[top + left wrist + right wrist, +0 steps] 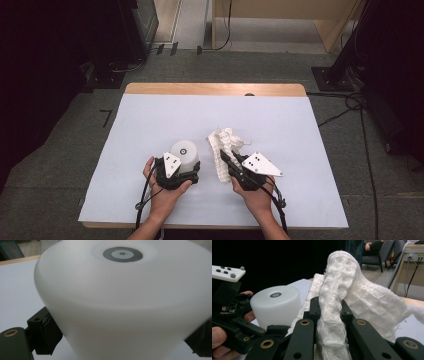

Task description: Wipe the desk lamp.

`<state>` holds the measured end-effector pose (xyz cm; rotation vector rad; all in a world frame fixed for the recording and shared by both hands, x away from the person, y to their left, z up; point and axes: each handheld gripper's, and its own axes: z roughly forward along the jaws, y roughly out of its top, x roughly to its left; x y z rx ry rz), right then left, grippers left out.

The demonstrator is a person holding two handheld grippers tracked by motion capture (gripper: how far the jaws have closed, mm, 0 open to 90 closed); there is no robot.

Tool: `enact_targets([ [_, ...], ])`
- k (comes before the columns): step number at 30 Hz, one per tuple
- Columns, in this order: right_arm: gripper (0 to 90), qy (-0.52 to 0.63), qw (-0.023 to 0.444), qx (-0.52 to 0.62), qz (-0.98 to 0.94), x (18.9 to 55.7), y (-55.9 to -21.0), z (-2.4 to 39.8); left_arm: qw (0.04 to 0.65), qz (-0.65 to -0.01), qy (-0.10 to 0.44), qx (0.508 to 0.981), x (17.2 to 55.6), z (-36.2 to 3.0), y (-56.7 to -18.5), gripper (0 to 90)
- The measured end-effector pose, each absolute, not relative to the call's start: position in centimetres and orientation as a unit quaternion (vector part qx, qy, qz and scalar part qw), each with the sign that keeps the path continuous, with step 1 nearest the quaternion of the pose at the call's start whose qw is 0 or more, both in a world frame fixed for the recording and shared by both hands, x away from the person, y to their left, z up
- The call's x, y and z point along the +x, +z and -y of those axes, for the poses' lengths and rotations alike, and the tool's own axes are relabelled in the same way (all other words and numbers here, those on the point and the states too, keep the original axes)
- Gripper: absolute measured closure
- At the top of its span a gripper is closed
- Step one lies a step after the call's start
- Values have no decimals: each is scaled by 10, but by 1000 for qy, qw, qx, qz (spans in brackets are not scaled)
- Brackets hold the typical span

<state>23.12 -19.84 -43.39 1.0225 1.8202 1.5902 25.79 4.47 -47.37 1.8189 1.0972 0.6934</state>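
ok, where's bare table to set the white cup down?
Far half of the table beyond the white cup and cloth is bare, as are strips along the left and right edges. Crowded: near centre, where both hand-held grippers work.

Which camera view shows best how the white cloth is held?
The right gripper view: the white cloth is pinched between the right gripper jaws, close up. The high view shows it small, bunched on the table ahead of that gripper. The left gripper view shows the white cup instead.
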Motion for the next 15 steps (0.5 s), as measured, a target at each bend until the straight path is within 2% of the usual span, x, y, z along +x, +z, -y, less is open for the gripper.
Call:
enact_targets([
  [6, 792, 584, 252, 376, -674, 231, -436, 194, 445, -429, 254, 744, 261, -50, -472, 87],
  [15, 792, 599, 247, 360, -672, 226, -428, 192, 548, -326, 128, 759, 265, -74, -452, 88],
])
